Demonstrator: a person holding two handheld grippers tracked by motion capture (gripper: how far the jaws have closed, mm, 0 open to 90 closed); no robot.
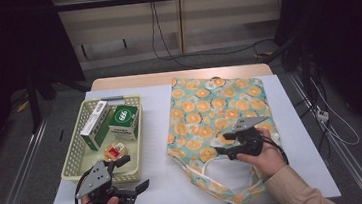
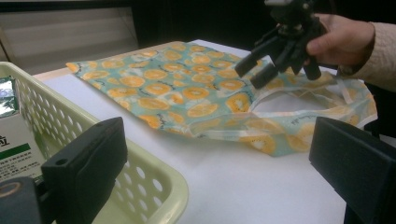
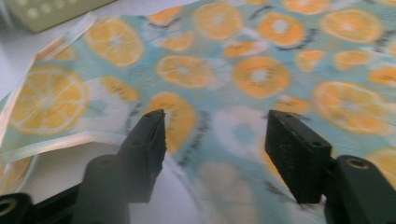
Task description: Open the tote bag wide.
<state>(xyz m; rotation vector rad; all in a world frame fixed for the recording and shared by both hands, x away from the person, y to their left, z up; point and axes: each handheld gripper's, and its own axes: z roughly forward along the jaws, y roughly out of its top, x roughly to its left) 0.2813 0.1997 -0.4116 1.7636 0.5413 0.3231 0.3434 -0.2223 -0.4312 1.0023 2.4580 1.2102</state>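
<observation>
Likely the opening step of bagging. Right hand-held gripper (image 1: 229,143) poised over the tote bag (image 1: 220,111), jaws spread, nothing held, near the mouth edge beside the handle loop. Left hand-held gripper (image 1: 134,174) low at 7 o'clock on the surface (image 1: 162,184), jaws wide apart, empty, just past the basket (image 1: 76,160) corner.

Next move probably calls for pinching the top fabric layer only and lifting to open the mouth.

Bag: thin, limp cloth, orange-slice print on teal, lying flat right of centre. Basket: rigid, perforated pale-green plastic, holding cardboard boxes (image 1: 113,122).
</observation>
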